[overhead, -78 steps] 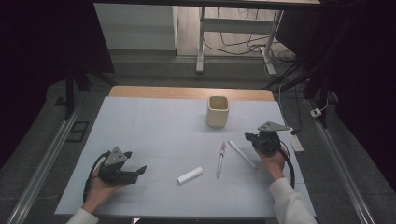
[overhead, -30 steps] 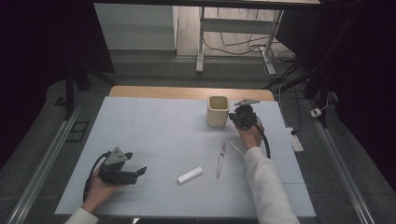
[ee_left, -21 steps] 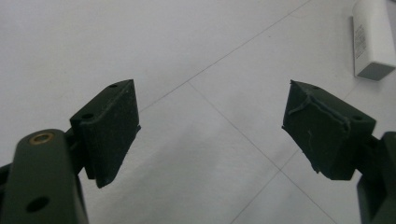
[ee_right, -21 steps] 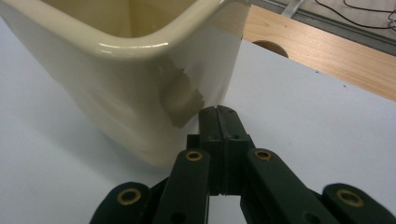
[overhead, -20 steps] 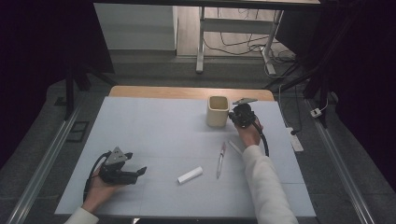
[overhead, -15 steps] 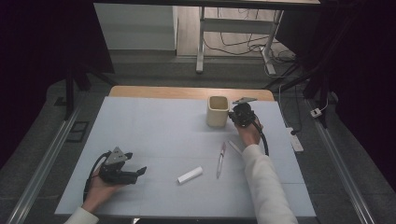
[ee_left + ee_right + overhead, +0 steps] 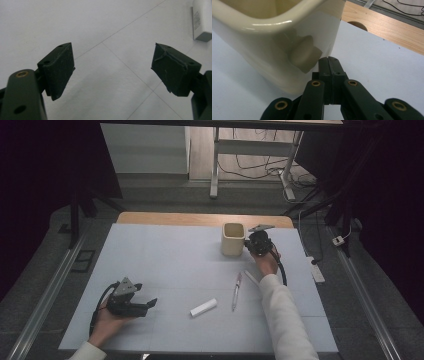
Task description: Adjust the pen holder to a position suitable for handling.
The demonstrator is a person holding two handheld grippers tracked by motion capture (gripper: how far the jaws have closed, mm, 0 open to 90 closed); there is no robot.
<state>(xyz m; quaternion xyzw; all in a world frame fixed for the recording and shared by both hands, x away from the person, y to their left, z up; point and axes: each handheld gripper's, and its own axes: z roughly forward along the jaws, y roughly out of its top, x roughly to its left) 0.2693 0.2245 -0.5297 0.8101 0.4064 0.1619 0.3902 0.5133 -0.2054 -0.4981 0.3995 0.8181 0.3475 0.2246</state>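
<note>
The left hand-held gripper (image 7: 150,304) rests low on the near left part of the pale worktop (image 7: 165,255), its jaws spread wide with nothing between them; in the left gripper view they frame bare surface. Just beyond its open jaws, to its right, lies a small white cylinder (image 7: 203,307) on its side. Farther to that side, a pen (image 7: 236,290) lies roughly pointing away from the person, and close beside it a thin white stick (image 7: 251,277) lies slantwise, partly hidden by the right sleeve.

Farther back, the right hand-held gripper (image 7: 250,246) is held at the far right part of the worktop, its jaws clenched tight together with nothing visible between them. The right gripper view shows the closed pads (image 7: 329,65) meeting flat, right up against the side of the cream cup (image 7: 233,239); whether they actually touch its wall I cannot tell. The cup stands upright just to the left of this gripper, its opening squarish with rounded corners. From the high view its inside looks plain and pale, and the bottom is not visible, so its contents cannot be made out.

Behind the cup runs the worktop's wooden far edge (image 7: 200,219).
</note>
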